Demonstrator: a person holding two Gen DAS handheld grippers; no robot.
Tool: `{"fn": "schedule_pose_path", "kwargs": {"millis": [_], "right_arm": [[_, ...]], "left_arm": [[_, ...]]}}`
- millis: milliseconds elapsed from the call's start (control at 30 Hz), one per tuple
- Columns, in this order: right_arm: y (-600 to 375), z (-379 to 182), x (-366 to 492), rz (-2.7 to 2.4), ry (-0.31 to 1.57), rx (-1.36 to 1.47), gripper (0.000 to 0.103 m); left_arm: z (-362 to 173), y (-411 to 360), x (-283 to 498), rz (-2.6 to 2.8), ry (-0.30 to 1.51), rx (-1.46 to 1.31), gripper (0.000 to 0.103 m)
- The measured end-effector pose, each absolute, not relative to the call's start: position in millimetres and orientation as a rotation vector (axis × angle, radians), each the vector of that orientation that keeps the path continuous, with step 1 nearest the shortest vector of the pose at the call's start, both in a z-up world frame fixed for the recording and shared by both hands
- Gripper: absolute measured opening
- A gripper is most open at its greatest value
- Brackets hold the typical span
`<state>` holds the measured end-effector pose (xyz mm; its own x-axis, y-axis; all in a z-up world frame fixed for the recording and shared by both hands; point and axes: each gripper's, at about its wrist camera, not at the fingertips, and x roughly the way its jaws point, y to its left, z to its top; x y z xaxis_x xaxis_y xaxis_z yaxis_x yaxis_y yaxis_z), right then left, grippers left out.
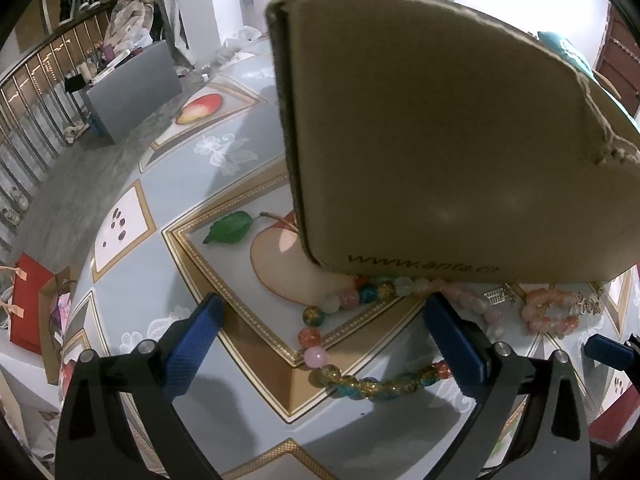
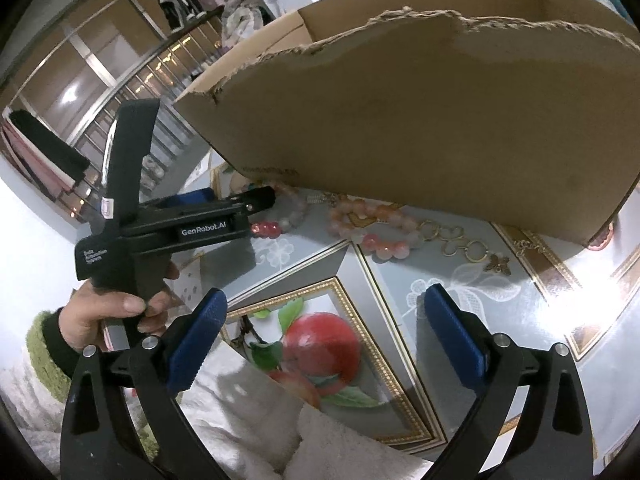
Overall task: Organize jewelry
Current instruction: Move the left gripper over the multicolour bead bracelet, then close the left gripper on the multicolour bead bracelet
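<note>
Your left gripper (image 1: 320,344) hovers spread over the multicolored bead bracelet (image 1: 340,344). Lower it, pinch one strand, then lift toward the cardboard box (image 1: 460,140) at twelve o'clock.

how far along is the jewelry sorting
Barely begun, it seems. Done: nothing visible; the box's inside is hidden. In hand: nothing; the left gripper is open around the multicolour bracelet, the right gripper open and empty. Left: that bracelet, the pink bracelet and gold chain lie on the table.
</note>
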<state>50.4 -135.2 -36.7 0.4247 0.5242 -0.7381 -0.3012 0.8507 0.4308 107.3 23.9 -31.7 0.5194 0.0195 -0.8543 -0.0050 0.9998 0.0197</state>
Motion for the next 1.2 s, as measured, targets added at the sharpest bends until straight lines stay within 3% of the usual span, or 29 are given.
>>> {"fn": "schedule_pose_path", "kwargs": {"millis": [267,400,567,733,800,833,900,1000,1200], "right_arm": [[-166,-40,55,0.596,1.013,0.448,0.093],[-171,-40,50,0.562,1.020,0.442,0.071],[-174,-36,42,0.543,1.019,0.458,0.053],[-159,-23,37,0.564,0.980,0.449,0.044],[-149,-21,40,0.567,0.975,0.433,0.040],[-143,-20,41,0.569,0.976,0.427,0.039],[-138,-19,42,0.567,0.978,0.417,0.037],[-132,-17,45,0.559,0.981,0.395,0.032],[-122,-17,52,0.525,0.985,0.333,0.030]], "left_arm": [[-33,27,102,-0.010,1.005,0.033,0.099],[-35,30,92,-0.025,0.977,0.042,0.099],[-36,34,80,-0.060,0.936,0.051,0.095],[-34,33,71,-0.109,0.895,0.075,0.075],[-33,30,67,-0.137,0.879,0.090,0.057],[-32,27,66,-0.154,0.873,0.098,0.053],[-31,23,63,-0.168,0.865,0.114,0.032],[-30,18,57,-0.190,0.854,0.131,0.015],[-32,13,40,-0.241,0.852,0.117,0.012]]}}
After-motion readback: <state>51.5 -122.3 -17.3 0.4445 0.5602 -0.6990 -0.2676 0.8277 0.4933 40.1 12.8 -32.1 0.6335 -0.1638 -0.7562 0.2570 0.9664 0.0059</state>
